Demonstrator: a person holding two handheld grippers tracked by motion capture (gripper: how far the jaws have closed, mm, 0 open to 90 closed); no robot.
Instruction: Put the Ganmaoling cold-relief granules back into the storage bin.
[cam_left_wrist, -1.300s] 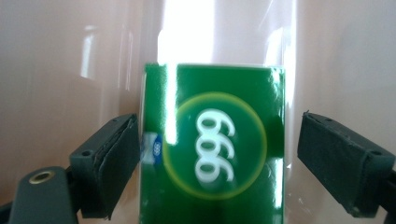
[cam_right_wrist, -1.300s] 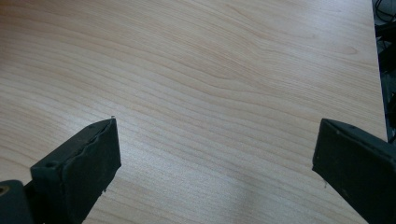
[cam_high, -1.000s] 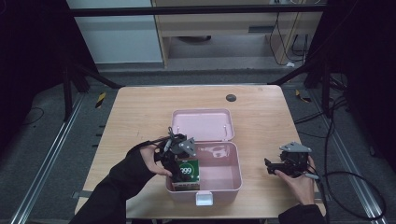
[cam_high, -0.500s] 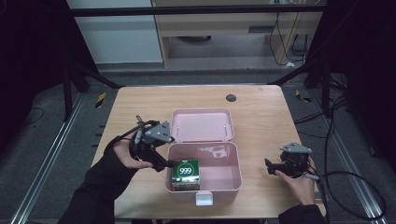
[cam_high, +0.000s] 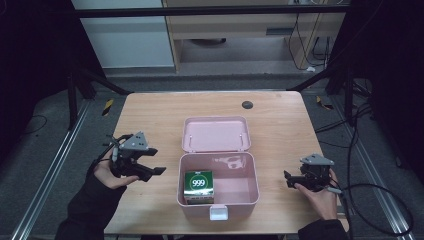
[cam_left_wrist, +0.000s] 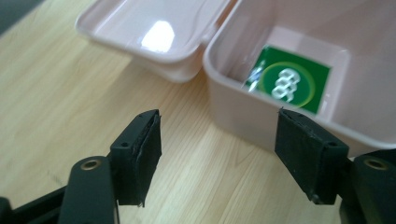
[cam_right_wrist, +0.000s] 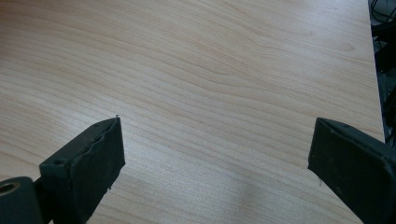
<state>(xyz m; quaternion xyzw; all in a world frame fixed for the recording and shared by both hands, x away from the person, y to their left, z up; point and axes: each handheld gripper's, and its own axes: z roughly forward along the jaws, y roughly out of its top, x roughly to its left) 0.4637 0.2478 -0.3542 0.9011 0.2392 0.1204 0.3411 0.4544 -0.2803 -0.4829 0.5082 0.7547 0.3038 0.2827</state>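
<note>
A pink plastic box (cam_high: 252, 192) stands open at the table's middle front, its lid (cam_high: 216, 134) laid back flat behind it. A green carton marked 999 (cam_high: 198, 184) sits inside at the box's left side, also seen as the green carton (cam_left_wrist: 292, 82) in the left gripper view. My left gripper (cam_high: 152, 170) hovers left of the box, open and empty, jaws pointing toward the box wall (cam_left_wrist: 243, 114). My right gripper (cam_high: 290, 180) rests near the table's right front, open over bare wood (cam_right_wrist: 210, 84), nothing between its jaws.
A small dark round disc (cam_high: 247, 104) lies near the table's far edge. Cables (cam_high: 380, 200) trail on the floor to the right. Bare tabletop (cam_high: 150, 120) spreads left of and behind the box.
My left gripper let go of the green carton inside the box and drew back to the left, out of the box. The right gripper stayed put.
</note>
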